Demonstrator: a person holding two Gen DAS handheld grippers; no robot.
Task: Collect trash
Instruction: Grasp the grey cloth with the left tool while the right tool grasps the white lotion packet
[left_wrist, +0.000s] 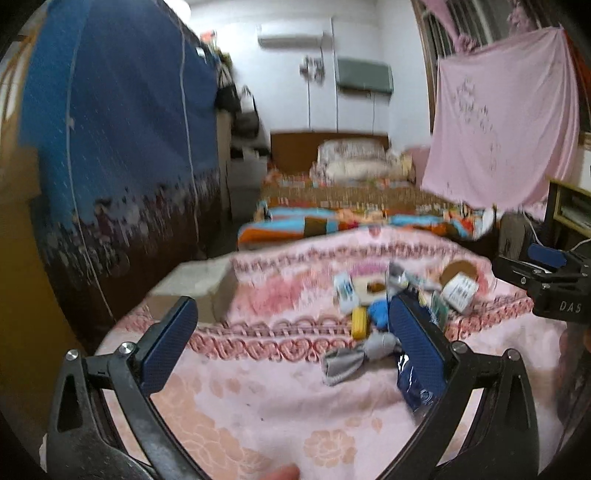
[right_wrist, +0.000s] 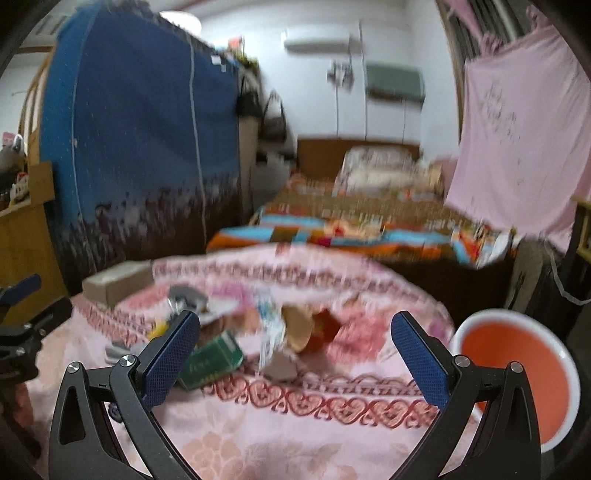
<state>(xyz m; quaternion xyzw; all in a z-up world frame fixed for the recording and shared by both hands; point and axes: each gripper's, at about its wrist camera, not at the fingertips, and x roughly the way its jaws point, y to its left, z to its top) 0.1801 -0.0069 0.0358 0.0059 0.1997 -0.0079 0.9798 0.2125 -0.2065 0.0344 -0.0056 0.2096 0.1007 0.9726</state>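
the left gripper (left_wrist: 291, 343) and the right gripper (right_wrist: 295, 354) both hang over the pink blanket (left_wrist: 258, 406) with jaws spread wide and nothing held. the trash lies in a loose pile on the blanket just beyond the fingers: a grey rag (left_wrist: 351, 356), a blue wrapper (left_wrist: 413, 384), a green box (right_wrist: 212, 360) and a paper cup (right_wrist: 299, 328). an orange basin (right_wrist: 517, 373) sits at the right edge, a cardboard box (left_wrist: 195, 286) at the far left, and a bed (left_wrist: 351, 206) stands beyond.

- Pink floral blanket (left_wrist: 280, 413) with a red scroll border.
- Blue-padded fingers (right_wrist: 170, 354).
- Green box (right_wrist: 210, 360).
- Orange basin (right_wrist: 517, 373), white rim.
- Yellow packet (left_wrist: 359, 324).
- Grey cloth (left_wrist: 354, 360).
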